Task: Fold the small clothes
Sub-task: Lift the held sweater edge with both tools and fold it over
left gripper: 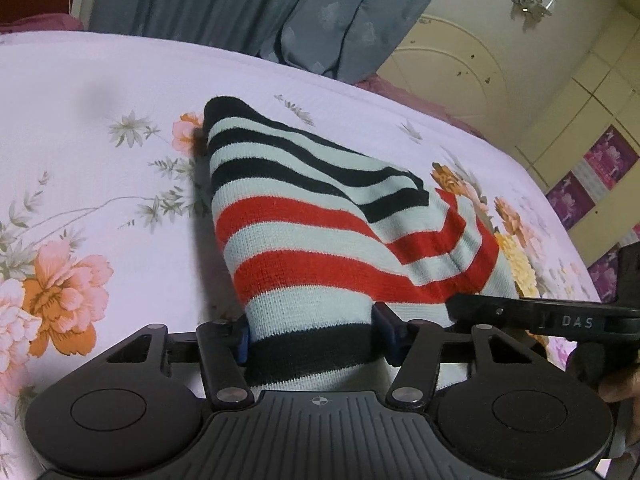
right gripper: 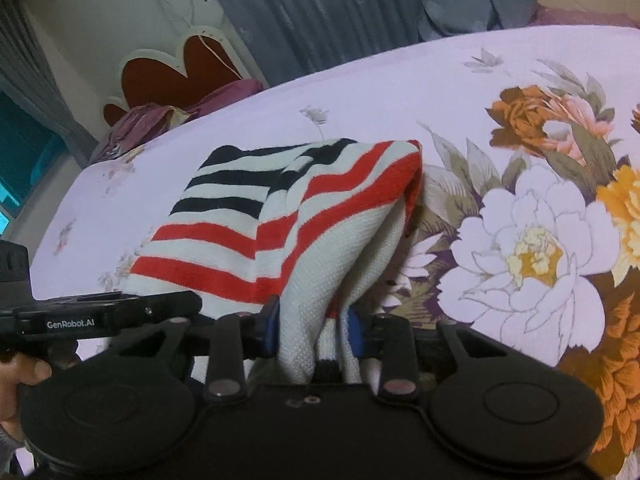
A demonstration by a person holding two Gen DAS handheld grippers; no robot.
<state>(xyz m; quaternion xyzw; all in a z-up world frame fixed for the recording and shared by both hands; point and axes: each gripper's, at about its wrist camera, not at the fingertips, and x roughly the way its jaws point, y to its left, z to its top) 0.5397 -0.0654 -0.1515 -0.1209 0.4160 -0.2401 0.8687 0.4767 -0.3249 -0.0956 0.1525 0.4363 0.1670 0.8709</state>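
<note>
While both grippers clamp it, striped garment [left gripper: 304, 216] hangs over bedsheet [left gripper: 100, 92].

Left gripper [left gripper: 314, 334]: matte black, blue-padded jaws, silver pivot screws; right gripper [right gripper: 312, 326]: same, "GenRobot.AI" lettering.

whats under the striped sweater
The striped sweater is held up at its near edge by both grippers, over the floral bedsheet. The sheet shows all around it; whatever lies directly beneath the fabric is covered.
</note>
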